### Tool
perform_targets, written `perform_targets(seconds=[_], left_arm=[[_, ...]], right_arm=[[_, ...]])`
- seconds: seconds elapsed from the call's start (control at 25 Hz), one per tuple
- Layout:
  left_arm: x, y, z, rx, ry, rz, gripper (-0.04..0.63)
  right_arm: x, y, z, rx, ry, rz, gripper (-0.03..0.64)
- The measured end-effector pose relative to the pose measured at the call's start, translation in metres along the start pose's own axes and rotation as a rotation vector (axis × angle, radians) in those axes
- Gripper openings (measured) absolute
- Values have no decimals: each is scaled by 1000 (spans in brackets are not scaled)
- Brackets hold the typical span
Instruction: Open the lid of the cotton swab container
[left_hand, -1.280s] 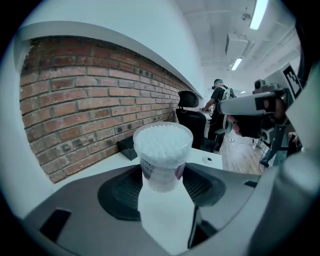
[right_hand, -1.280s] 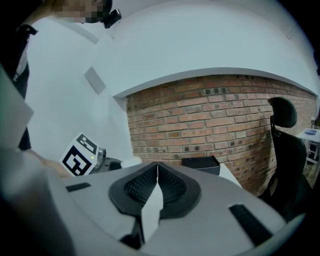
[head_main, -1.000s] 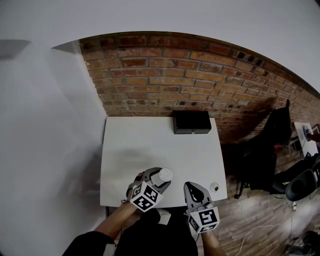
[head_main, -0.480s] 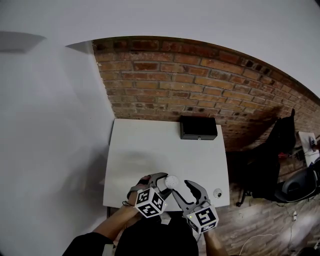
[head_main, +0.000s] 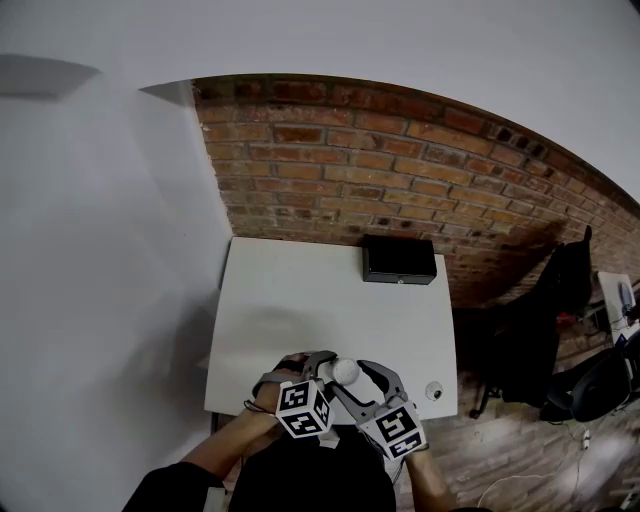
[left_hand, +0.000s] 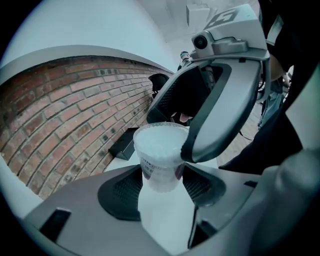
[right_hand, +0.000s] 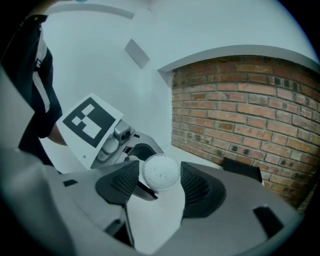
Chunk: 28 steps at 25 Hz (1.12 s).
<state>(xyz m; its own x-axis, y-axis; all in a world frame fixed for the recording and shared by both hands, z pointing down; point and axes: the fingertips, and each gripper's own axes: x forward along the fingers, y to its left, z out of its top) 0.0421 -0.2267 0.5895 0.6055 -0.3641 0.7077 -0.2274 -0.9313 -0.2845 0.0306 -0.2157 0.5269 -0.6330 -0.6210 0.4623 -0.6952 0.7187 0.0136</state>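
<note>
The cotton swab container (head_main: 345, 371), a clear round tub with a white lid, is held just above the white table's (head_main: 300, 300) near edge. My left gripper (head_main: 325, 362) is shut on its body; in the left gripper view the tub (left_hand: 157, 150) sits between the dark pads (left_hand: 120, 192). My right gripper (head_main: 352, 380) has just been opening its jaws, and they now stand on either side of the lid (right_hand: 160, 172) with a narrow gap on each side. One right finger (left_hand: 220, 115) curves over the tub's rim.
A black box (head_main: 399, 260) lies at the table's far edge against the brick wall (head_main: 400, 170). A small round object (head_main: 433, 391) sits near the table's front right corner. A dark chair (head_main: 560, 300) stands to the right on the wooden floor.
My right gripper went from shut to wide open and moved left until its jaws straddle the container's lid. The left gripper kept its hold and rolled a little.
</note>
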Motion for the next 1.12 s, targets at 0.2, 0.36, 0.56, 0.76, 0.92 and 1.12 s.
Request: perform_targets(seconds=[0.2, 0.36, 0.56, 0.76, 0.92, 1.12], left_arm=[[3, -6, -3, 59, 46, -16, 261], [4, -9, -7, 101, 82, -22, 261], [5, -13, -8, 128, 93, -25, 261], [6, -16, -7, 142, 80, -29, 261], [3, -16, -4, 157, 56, -32, 261], [1, -17, -3, 182, 23, -23, 261]], right_arm=[[3, 1, -10, -7, 60, 30, 247], [5, 0, -18, 0, 101, 36, 247], [3, 0, -23, 22, 123, 46, 247], [1, -1, -27, 39, 135, 54, 247], [-2, -1, -26, 59, 137, 71, 247], [-4, -1, -26, 82, 147, 92, 247]])
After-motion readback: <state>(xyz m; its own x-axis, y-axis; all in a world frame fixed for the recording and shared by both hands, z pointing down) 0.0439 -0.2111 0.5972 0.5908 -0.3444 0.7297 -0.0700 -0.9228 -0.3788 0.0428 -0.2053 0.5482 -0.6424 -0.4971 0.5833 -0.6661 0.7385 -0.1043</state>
